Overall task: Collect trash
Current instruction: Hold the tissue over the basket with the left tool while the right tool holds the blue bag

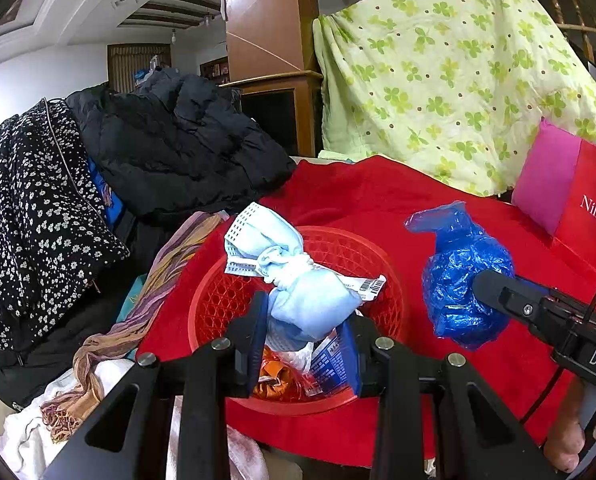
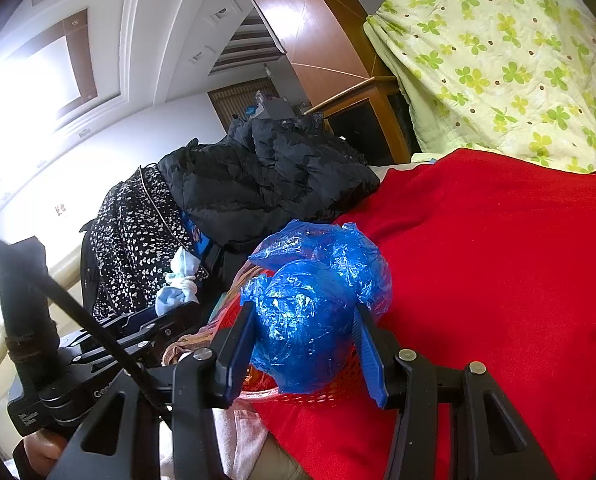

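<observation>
My left gripper [image 1: 304, 332] is shut on a knotted bundle of light blue face masks [image 1: 293, 276] and holds it over a red mesh basket [image 1: 217, 300] on the red cloth. The basket holds wrappers and an orange packet [image 1: 275, 380]. My right gripper [image 2: 306, 344] is shut on a crumpled blue plastic bag [image 2: 314, 308], just right of the basket above its rim [image 2: 330, 390]. The blue plastic bag also shows in the left wrist view [image 1: 464, 280], with the right gripper's finger [image 1: 494, 286] against it.
A red cloth [image 1: 378, 200] covers the surface. Black coats [image 1: 177, 140], a floral garment [image 1: 29, 208] and a striped scarf [image 1: 137, 308] pile at the left. A green clover quilt [image 1: 450, 72] hangs behind. A pink and red bag [image 1: 570, 188] stands at the right.
</observation>
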